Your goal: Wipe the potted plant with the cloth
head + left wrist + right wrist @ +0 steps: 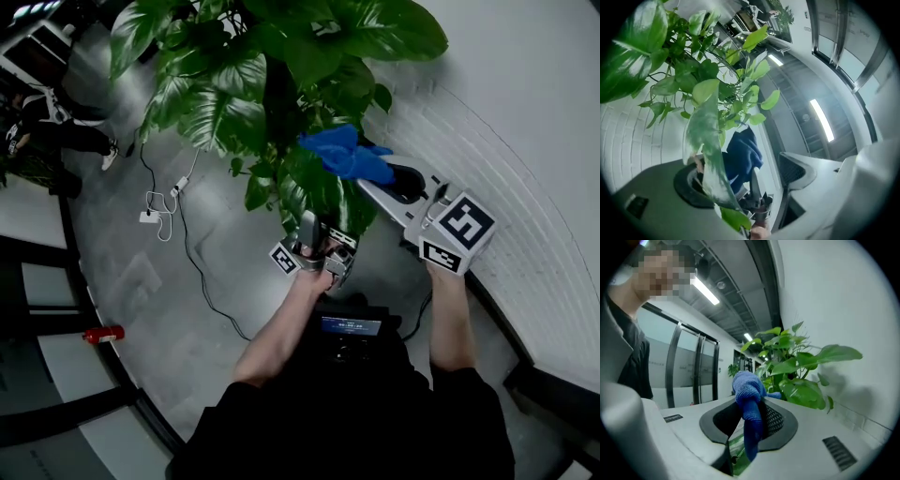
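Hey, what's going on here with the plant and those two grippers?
A person is wiping a leafy plant, holding a gripper in each hand. The right gripper is clamped on a blue cloth and holds it against the leaves. The left gripper sits lower among the foliage, jaws apart, with a long leaf lying across one jaw.

Ceiling strip lamps (821, 119) give cold light and glare in both gripper views; the head view is dim, its floor (122, 281) darker than the white wall (525, 112). Both gripper views bend lines and go black at the corners. The nearest leaf (705, 145) is blurred, and the plant (797, 366) throws a soft shadow behind it.
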A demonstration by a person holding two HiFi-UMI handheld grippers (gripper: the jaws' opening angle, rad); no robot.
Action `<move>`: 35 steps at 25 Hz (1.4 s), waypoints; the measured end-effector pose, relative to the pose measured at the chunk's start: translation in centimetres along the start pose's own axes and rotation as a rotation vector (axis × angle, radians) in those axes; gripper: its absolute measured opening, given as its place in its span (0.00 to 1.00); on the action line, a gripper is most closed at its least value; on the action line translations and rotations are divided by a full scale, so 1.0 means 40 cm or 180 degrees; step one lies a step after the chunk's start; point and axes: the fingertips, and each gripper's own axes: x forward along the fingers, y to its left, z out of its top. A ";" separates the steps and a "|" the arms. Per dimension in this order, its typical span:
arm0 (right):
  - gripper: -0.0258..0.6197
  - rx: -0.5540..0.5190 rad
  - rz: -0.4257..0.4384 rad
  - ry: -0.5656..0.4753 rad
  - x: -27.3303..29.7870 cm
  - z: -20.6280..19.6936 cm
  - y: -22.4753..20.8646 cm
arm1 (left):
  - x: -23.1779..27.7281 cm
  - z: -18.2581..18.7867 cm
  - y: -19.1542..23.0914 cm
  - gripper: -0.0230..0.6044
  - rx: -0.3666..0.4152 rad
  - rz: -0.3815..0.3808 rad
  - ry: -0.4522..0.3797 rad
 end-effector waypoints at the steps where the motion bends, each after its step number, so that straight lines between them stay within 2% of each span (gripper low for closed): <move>1: 0.19 0.0018 0.0056 0.0156 0.030 -0.037 0.010 | 0.002 -0.003 -0.006 0.71 0.0036 0.0000 0.0024; 5: 0.19 0.0262 0.0294 0.0611 0.072 -0.181 0.081 | 0.004 -0.007 -0.022 0.71 0.0157 0.0044 0.0092; 8: 0.19 0.0512 0.0447 0.0668 0.051 -0.240 0.138 | 0.000 0.005 -0.026 0.71 0.0158 0.0040 0.0067; 12: 0.19 0.0816 0.0509 0.0650 -0.001 -0.298 0.172 | -0.013 0.009 -0.012 0.71 0.0065 0.0044 -0.0006; 17: 0.19 0.1168 0.0511 0.0386 -0.090 -0.315 0.172 | -0.025 0.008 0.009 0.71 -0.0094 0.0037 -0.0106; 21: 0.19 0.1453 0.0454 -0.0275 -0.196 -0.241 0.112 | -0.034 0.001 0.029 0.71 -0.0099 0.0089 -0.0081; 25: 0.19 0.1427 0.0062 -0.0919 -0.279 -0.139 -0.014 | -0.040 -0.006 0.047 0.71 -0.0080 0.0160 -0.0063; 27: 0.19 0.1296 -0.0172 -0.1110 -0.287 -0.090 -0.075 | -0.035 -0.020 0.058 0.71 -0.0084 0.0187 -0.0031; 29: 0.19 0.1084 -0.0359 -0.1178 -0.268 -0.047 -0.126 | -0.028 -0.037 0.073 0.71 -0.0097 0.0207 0.0017; 32: 0.19 0.0824 -0.0467 -0.1251 -0.208 0.007 -0.183 | -0.009 -0.055 0.083 0.71 -0.0124 0.0194 0.0060; 35: 0.19 0.0668 -0.0454 -0.1071 -0.124 -0.002 -0.210 | 0.016 -0.062 0.075 0.71 -0.0137 0.0108 0.0067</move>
